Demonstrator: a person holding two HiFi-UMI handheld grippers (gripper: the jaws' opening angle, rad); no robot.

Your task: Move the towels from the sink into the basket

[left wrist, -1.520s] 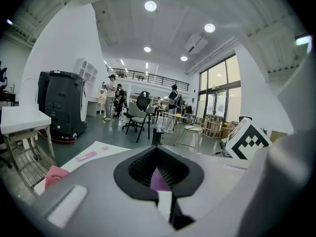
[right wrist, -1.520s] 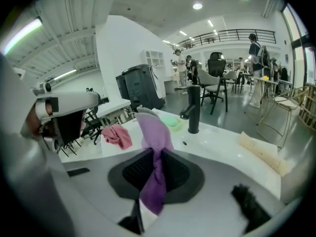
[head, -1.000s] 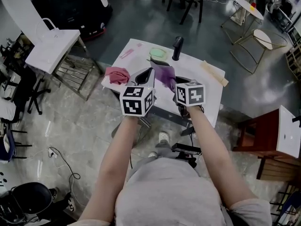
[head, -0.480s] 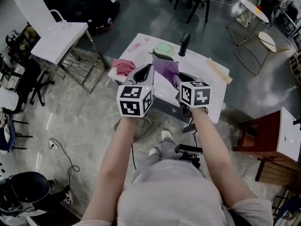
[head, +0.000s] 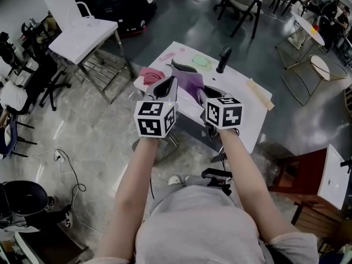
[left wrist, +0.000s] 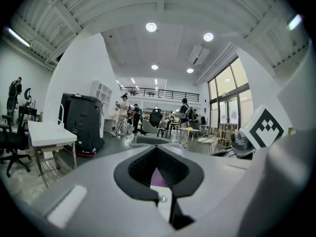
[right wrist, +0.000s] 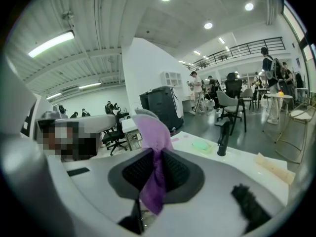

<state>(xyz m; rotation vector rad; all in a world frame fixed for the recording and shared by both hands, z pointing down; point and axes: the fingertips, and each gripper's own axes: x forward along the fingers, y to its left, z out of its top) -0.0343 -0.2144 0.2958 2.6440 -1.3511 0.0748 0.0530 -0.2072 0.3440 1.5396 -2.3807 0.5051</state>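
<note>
Holds a gripper in each hand, side by side at the centre of the head view, both tips aimed up-frame at the white table (head: 239, 86).

Clamps the right gripper (head: 199, 91) on the purple towel (head: 190, 83). In the right gripper view, shows the pads pinching a fold of the cloth, with one end standing up above the jaws and the other end hanging down below them.

Sets the left gripper (head: 174, 80) just left of the right one, on the same towel. In the left gripper view, shows the jaws pressed together at the tips, with a sliver of purple cloth in the slit between the pads.

Carries the purple towel between the two tips, above the table, just below and to the left of the black faucet (head: 224, 59).

Leaves the pink towel (head: 150, 75) bunched on the table's upper-left corner, just left of the left gripper's tip.

Shows a flat green item (head: 201, 61) near the table's top edge, between the pink towel and the faucet. Shows a pale wooden strip (head: 258, 94) along the table's right side.
</note>
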